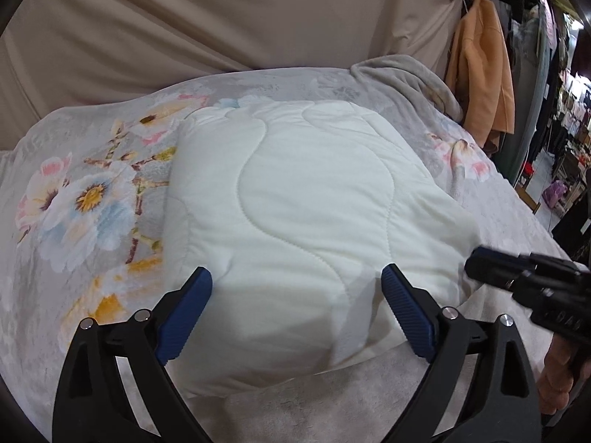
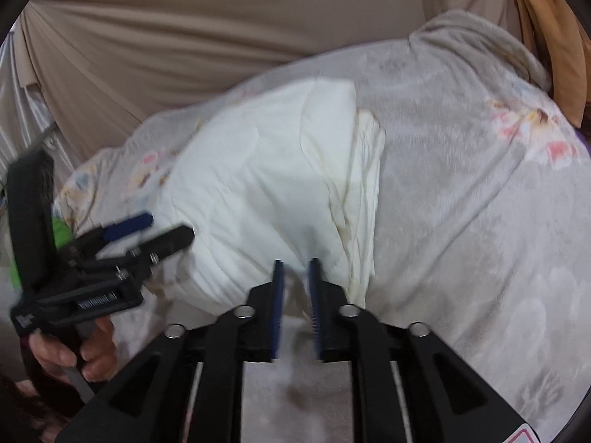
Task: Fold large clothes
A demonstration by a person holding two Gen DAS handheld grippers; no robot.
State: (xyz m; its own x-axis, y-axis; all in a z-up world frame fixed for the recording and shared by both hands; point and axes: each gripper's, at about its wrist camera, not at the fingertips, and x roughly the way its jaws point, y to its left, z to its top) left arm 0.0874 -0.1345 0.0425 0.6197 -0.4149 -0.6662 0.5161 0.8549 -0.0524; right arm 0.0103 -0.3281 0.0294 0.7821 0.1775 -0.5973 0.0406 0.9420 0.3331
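A white quilted garment (image 1: 306, 206) lies folded into a thick bundle on the floral bed cover (image 1: 85, 199). My left gripper (image 1: 295, 288) is wide open and empty, its blue pads either side of the bundle's near edge, hovering over it. My right gripper (image 2: 297, 269) has its jaws narrow, a small gap between the pads, at the bundle's (image 2: 266, 184) near right edge; no cloth shows between them. The right gripper also shows in the left wrist view (image 1: 480, 262) at the bundle's right side. The left gripper shows in the right wrist view (image 2: 162, 229), open.
A beige curtain (image 1: 229, 18) hangs behind the bed. A grey fleece blanket (image 1: 402, 77) is bunched at the back right. An orange garment (image 1: 480, 74) hangs at the right, with a shop aisle (image 1: 565, 140) beyond. The bed's front edge is close to me.
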